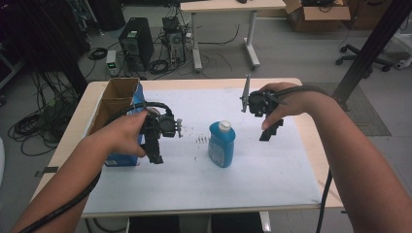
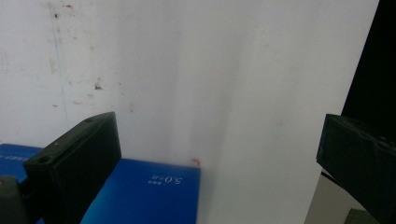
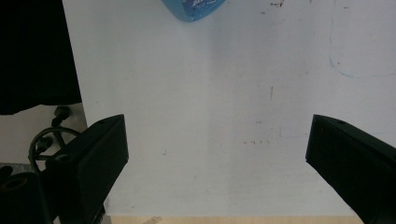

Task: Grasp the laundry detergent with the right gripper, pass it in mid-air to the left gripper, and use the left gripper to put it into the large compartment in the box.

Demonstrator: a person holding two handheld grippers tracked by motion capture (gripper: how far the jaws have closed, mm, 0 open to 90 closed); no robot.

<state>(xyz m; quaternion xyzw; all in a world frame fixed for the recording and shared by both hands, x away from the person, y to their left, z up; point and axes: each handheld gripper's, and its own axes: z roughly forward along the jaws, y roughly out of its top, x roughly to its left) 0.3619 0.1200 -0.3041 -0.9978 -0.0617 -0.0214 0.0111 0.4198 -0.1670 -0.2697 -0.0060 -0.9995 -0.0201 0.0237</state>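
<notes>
High view: blue bottle (image 1: 222,144) lies mid-table on the white sheet (image 1: 194,184), between the two grippers and touching neither. Long axis runs roughly away from the person, white cap (image 1: 224,126) at the far end, base toward the near edge. Left gripper (image 1: 156,156) sits just beside the blue cardboard box (image 1: 119,104), jaws pointing down. Right gripper (image 1: 270,132) hovers right of the bottle, also pointing down.

Left gripper view: jaws spread wide, nothing between them, bare sheet ahead. The box's blue face (image 2: 144,191) fills the lower left, close to the left jaw; contact probably not, hard to tell at this angle.

Right gripper view: jaws spread wide, empty. A curved blue end of the bottle (image 3: 194,8) pokes in at the top edge, well apart from the jaws. Table edge runs along the bottom.
</notes>
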